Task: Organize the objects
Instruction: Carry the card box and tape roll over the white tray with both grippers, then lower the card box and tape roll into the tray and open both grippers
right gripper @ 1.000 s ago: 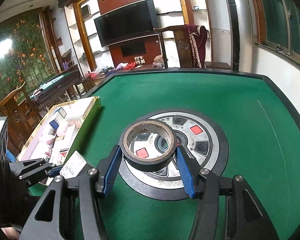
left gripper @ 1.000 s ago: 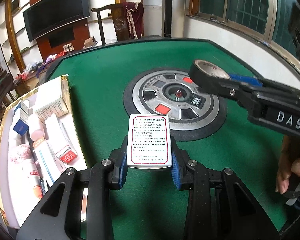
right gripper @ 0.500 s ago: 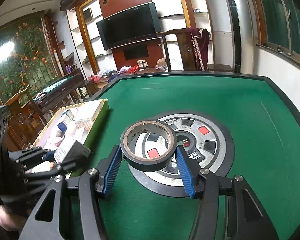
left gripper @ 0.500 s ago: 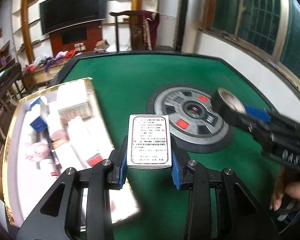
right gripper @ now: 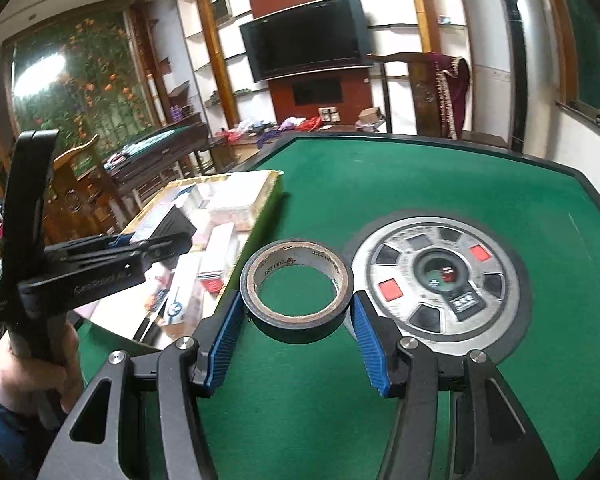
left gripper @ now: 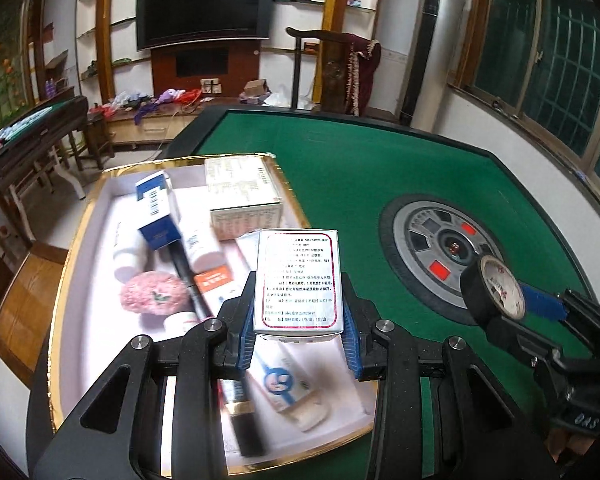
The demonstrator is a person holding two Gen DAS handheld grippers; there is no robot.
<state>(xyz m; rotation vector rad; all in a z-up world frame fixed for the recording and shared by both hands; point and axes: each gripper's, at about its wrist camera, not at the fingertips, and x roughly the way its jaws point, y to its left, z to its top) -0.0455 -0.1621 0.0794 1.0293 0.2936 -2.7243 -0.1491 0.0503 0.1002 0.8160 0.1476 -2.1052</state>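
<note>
Left wrist view: left gripper (left gripper: 298,344) jaws clamp the white box (left gripper: 298,280) above the filled tray (left gripper: 72,248); release remains.

Right wrist view: right gripper (right gripper: 298,340) jaws clamp the tape roll (right gripper: 297,290) over the table (right gripper: 420,184), beside the tray; placement remains.

Hidden and blurred parts around the gold-rimmed white tray

The gold-rimmed white tray (left gripper: 80,240) has its 6 o'clock end covered by the left tongs (left gripper: 299,330); the white printed carton (left gripper: 298,280) hides the tube beneath, and its fine print is unreadable. From the right wrist the tray's contents blur.
</note>
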